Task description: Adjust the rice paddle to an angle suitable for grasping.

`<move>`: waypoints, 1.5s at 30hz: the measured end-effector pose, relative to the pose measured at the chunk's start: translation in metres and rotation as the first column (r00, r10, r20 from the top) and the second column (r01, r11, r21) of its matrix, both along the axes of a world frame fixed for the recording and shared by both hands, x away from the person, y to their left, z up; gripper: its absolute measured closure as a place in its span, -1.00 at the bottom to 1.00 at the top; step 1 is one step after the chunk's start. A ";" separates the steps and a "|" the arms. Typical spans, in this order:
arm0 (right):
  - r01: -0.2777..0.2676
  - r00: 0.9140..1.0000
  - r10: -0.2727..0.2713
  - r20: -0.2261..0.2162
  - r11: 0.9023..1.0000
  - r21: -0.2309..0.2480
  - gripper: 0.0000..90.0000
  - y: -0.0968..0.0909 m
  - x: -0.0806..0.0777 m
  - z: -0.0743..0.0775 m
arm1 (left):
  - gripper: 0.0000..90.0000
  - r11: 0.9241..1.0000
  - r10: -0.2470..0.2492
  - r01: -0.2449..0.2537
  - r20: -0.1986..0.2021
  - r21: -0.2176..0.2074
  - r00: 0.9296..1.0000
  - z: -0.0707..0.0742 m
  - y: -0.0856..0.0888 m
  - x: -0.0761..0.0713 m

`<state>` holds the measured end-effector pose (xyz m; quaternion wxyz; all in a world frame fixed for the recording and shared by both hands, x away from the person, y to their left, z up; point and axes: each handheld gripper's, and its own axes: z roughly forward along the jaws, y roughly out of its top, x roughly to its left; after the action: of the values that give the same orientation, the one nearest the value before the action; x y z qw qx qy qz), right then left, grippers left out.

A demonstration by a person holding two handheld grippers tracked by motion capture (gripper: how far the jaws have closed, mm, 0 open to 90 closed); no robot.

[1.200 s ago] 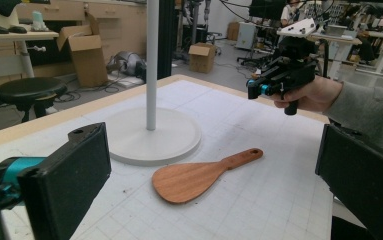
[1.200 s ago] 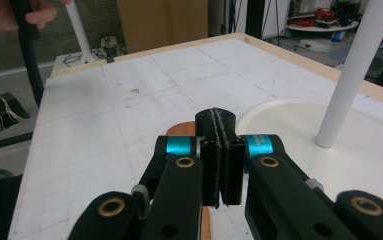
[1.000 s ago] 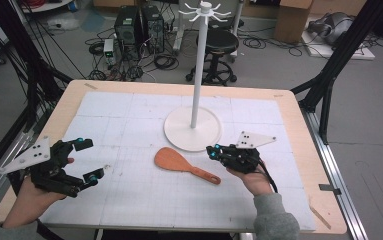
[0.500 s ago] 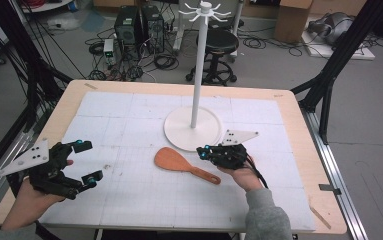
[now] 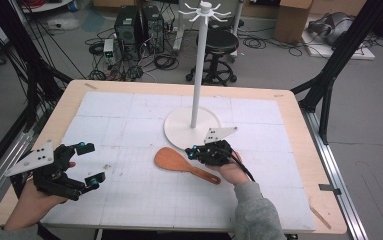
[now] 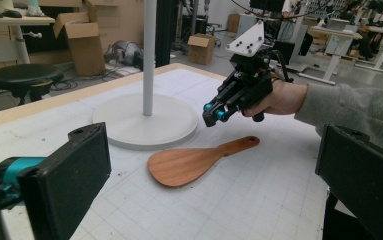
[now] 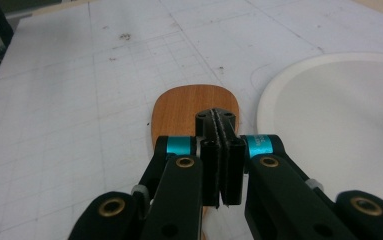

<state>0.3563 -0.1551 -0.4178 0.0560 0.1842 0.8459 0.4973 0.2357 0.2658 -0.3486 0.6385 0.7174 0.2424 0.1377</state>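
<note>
A wooden rice paddle (image 5: 179,162) lies flat on the white gridded mat, blade to the left, handle toward the right hand. My right gripper (image 5: 193,151) hovers just above the handle with its jaws shut and nothing between them. In the left gripper view that right gripper (image 6: 210,115) hangs tilted down over the paddle (image 6: 189,162), apart from it. Looking along the right gripper (image 7: 218,117), the paddle's blade (image 7: 194,107) lies beyond the closed tips. My left gripper (image 5: 91,163) rests open near the mat's left edge, jaws wide and empty (image 6: 214,190).
A white hook stand with a round base (image 5: 179,131) and tall pole (image 5: 199,65) rises behind the paddle, close to the right gripper; its base (image 7: 329,125) lies to the right of the tips. The wooden table edge (image 5: 299,130) frames the mat.
The right gripper has moved left and slightly down, from beside the stand's base to over the paddle's handle, jaws still shut. The left gripper has stayed put.
</note>
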 end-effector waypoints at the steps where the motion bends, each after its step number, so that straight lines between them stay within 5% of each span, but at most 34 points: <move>1: 0.000 1.000 0.000 0.000 1.000 0.000 0.97 0.000 0.000 0.000 | -0.96 1.000 0.000 0.000 0.000 0.000 1.000 0.000 0.000 0.000; 45: -0.003 0.999 -0.001 -0.034 0.992 -0.129 0.97 0.041 0.042 -0.030 | -0.96 0.997 0.070 -0.069 -0.025 0.038 0.997 -0.007 0.017 -0.025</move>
<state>0.3982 -0.1139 -0.4477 0.0531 0.1882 0.8772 0.4385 0.2104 0.2825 -0.3560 0.6164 0.7221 0.2732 0.1550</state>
